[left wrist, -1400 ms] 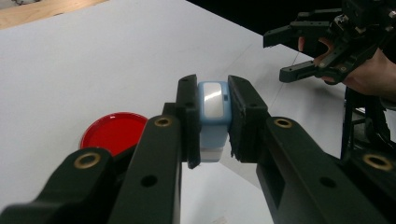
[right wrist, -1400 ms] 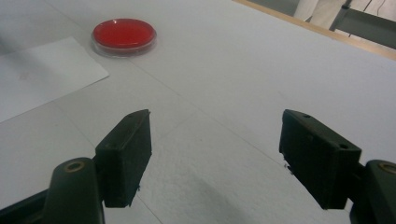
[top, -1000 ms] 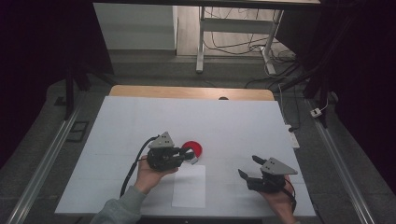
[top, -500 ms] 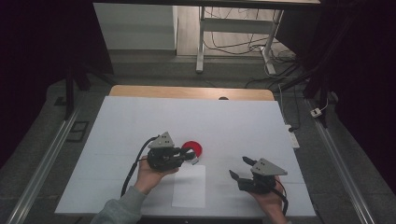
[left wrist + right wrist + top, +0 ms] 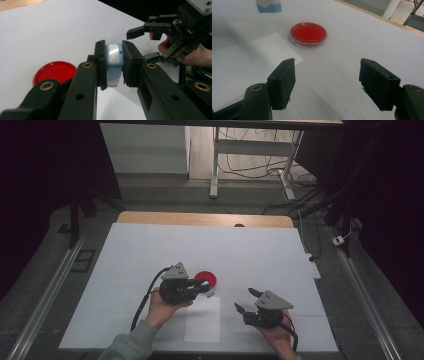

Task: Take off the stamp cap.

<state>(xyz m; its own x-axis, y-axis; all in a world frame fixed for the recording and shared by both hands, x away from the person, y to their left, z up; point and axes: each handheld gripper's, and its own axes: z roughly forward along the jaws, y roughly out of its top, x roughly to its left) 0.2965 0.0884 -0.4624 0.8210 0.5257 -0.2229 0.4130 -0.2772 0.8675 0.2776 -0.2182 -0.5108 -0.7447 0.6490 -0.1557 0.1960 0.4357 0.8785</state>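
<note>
Jaws of the left gripper [image 5: 113, 66] are pressing on a small light-blue block [image 5: 114, 61] from both sides, one black pad against each flank, so the block is sitting squarely between them near their tips. In the left gripper view its shiny grey face is catching the light and its pale lower part is sticking out just below the pads. In the high view the left gripper [image 5: 206, 289] is lying level in the person's left hand [image 5: 162, 306], its tips pointing toward the right side of the table [image 5: 125, 255] and hanging just beside the red dish [image 5: 206, 279] and just above the far edge of a white sheet of paper [image 5: 202, 320].

The red dish [image 5: 55, 72] is resting flat on the table, apart from the block and to its left in the left gripper view.

The right gripper [image 5: 245, 301] is standing well apart from the block, its jaws gaping wide with only bare table between them; they have just been closing a little, with nothing caught in the gap. In the right gripper view the two pads are framing the near corner of the paper [image 5: 244, 65], with the dish [image 5: 308, 33] farther off and the block [image 5: 268, 6] at the top edge.
</note>
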